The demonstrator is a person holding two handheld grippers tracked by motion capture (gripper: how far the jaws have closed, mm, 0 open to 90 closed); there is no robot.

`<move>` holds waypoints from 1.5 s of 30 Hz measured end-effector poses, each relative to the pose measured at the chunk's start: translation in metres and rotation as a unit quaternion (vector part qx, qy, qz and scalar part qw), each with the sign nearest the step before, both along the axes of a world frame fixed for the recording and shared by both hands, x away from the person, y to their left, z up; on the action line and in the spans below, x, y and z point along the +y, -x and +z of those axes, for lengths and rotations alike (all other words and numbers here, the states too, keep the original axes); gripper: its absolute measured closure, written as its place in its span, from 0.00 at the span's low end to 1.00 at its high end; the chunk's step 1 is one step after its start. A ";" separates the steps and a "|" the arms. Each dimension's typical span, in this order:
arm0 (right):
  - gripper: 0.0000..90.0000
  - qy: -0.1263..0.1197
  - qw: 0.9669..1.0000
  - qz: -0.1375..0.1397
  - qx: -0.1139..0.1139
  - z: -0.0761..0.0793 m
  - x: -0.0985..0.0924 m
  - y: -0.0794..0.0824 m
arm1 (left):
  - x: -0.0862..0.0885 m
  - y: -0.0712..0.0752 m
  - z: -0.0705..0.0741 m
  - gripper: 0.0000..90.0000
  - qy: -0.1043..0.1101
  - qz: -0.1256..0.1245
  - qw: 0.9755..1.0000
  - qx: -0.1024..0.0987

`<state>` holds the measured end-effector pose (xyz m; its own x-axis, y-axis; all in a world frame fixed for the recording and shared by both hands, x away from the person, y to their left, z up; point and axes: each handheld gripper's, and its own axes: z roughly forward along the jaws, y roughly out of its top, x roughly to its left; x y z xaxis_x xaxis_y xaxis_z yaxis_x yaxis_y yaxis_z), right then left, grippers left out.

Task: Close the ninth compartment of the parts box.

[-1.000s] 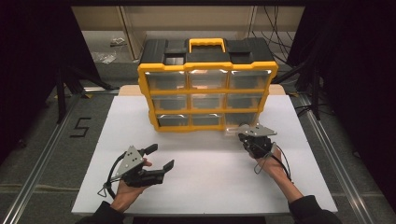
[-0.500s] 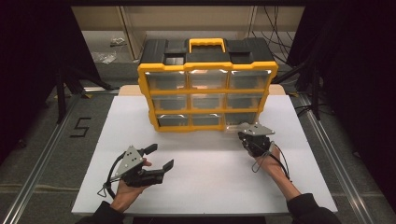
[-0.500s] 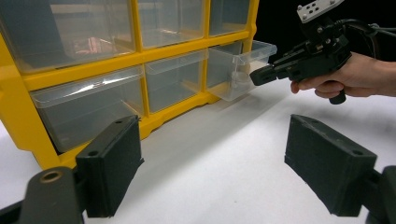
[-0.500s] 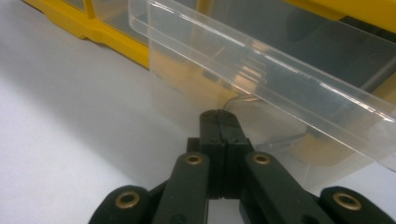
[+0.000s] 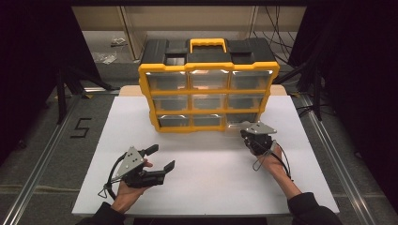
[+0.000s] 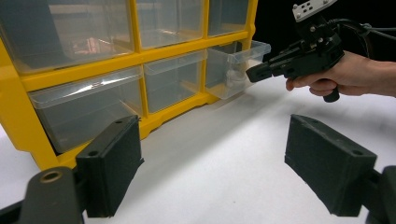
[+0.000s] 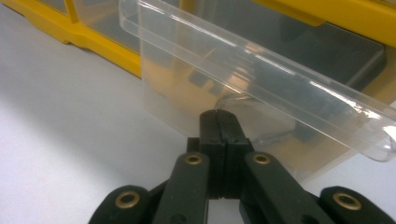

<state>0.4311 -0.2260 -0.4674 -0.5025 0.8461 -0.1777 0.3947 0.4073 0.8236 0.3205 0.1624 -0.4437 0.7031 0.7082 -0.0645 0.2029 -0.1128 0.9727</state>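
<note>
Evidently the work in hand is the bottom right drawer (image 5: 241, 119) of the yellow cabinet (image 5: 209, 70), which stands at the far middle of the white table (image 5: 211, 187). That clear drawer sits partly pulled out of its slot, its front edge sticking out past the frame, as the left gripper view shows (image 6: 238, 65). The right gripper (image 5: 251, 137) is at the drawer's front with its jaws clenched together; in the right gripper view (image 7: 219, 116) their tips sit at the small curved pull tab on the drawer's face, though I cannot tell whether the thin plastic is pinched between the pads or merely touched. Closed jaws make a narrow tip, which would suit hooking or nipping so small a tab, and the low, level approach lines the gripper up with the drawer's travel. The left gripper (image 5: 163, 158) rests on the near left of the table with its jaws wide apart and nothing between them, well clear of the cabinet, probably kept out of the way until a second hand is wanted. Eight other clear drawers look pushed in. Little obstructs a pull toward the person; the risk, I judge, is the light cabinet sliding with the drawer since nothing steadies it.
</note>
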 end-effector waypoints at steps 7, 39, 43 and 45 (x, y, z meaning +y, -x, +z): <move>1.00 0.000 1.000 -0.004 -0.006 0.001 -0.001 -0.002 | 0.000 0.000 0.000 0.20 0.001 0.000 1.000 0.000; 1.00 -0.016 0.999 -0.029 -0.014 -0.001 -0.004 -0.016 | -0.001 0.001 0.000 0.20 0.001 -0.001 1.000 -0.003; 1.00 -0.015 0.999 -0.032 -0.015 -0.002 -0.004 -0.019 | -0.001 0.001 0.000 0.20 0.000 -0.002 1.000 -0.002; 1.00 -0.016 0.999 -0.033 -0.015 -0.003 -0.004 -0.020 | -0.001 0.001 0.000 0.20 0.000 -0.002 1.000 -0.003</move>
